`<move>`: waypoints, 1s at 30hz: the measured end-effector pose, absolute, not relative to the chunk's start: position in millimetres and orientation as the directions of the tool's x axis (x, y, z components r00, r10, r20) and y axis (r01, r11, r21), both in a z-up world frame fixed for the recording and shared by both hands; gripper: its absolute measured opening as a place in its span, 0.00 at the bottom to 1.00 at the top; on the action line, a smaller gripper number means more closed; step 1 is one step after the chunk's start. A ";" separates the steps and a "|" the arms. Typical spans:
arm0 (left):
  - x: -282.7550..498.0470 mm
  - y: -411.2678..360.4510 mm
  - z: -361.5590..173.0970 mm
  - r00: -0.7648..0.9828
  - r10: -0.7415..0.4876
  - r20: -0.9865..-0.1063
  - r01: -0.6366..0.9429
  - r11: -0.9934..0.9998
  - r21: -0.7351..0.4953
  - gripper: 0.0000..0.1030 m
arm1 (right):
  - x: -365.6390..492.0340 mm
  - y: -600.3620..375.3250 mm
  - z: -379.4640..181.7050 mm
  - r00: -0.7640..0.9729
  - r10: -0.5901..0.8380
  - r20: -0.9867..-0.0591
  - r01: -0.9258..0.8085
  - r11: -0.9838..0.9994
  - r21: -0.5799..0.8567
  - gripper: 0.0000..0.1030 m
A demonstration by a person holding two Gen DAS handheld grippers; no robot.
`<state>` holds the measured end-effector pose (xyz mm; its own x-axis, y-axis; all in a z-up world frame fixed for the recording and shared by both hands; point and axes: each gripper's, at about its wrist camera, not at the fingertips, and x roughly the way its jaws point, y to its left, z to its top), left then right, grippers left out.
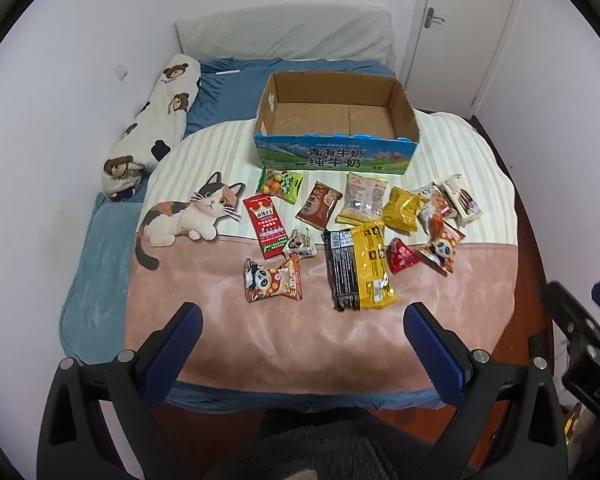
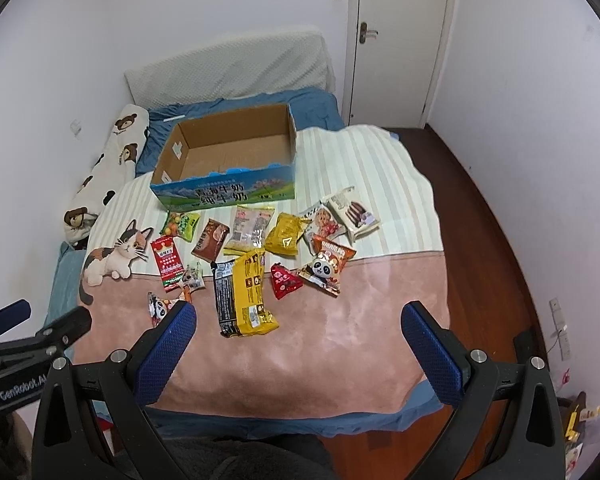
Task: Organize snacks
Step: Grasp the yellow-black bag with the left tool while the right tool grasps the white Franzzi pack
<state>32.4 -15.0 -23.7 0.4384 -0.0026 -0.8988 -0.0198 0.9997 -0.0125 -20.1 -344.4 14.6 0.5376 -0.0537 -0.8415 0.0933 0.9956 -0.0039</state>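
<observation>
both the left gripper (image 1: pixel 302 322) and right gripper (image 2: pixel 299 320) spread wide, holding nothing; snack packets (image 1: pixel 360 264) before cardboard box (image 1: pixel 334 156).

Scattered snack packets (image 1: pixel 356 236) before empty box (image 1: pixel 336 152)

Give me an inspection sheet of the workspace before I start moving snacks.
Surface: cat-print blanket spread over a blue bed, flat.
Job's things: cardboard box open and empty at the far side; about a dozen snack packets loose in front of it, none boxed. The big yellow-and-black pack lies nearest, panda packet to its left.
Clutter: bear-print pillow along the left wall.
Grippers: left claw open, empty, above the blanket's near part; right claw open, empty, likewise.
Cables: nothing seen.
Surroundings: white walls, closed door, dark wood floor on the right.
</observation>
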 end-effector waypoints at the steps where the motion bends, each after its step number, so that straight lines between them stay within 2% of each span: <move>1: 39.3 -14.4 -30.9 0.426 -0.007 -0.905 -0.031 0.999 -0.023 1.00 | -13.7 -347.7 7.1 0.526 -0.051 -0.849 0.096 0.995 -0.001 1.00; 11: 122.4 -29.1 -136.9 0.214 -0.135 -0.967 -0.118 0.980 -0.163 1.00 | 68.0 -390.1 -88.1 0.392 0.036 -0.919 0.180 0.977 0.115 1.00; 16: 161.5 -44.2 -207.6 0.081 -0.232 -0.969 -0.183 0.952 -0.243 1.00 | 111.8 -415.1 -130.8 0.343 0.006 -0.939 0.206 0.975 0.082 1.00; 24: 195.5 -67.6 -289.0 -0.040 -0.275 -0.961 -0.273 0.928 -0.254 1.00 | 195.2 -470.1 -190.8 0.247 0.015 -0.969 0.182 0.981 0.062 1.00; 30: 200.2 -83.0 -315.8 -0.078 -0.236 -0.969 -0.285 0.936 -0.205 1.00 | 257.6 -495.2 -227.1 0.209 -0.037 -0.977 0.126 0.992 -0.011 1.00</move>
<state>200.2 -83.0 -315.8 -0.0778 -0.2359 -0.9687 -0.2849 0.9363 -0.2052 257.6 -495.2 -227.1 0.2087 -0.0373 -0.9773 0.1263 0.9919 -0.0109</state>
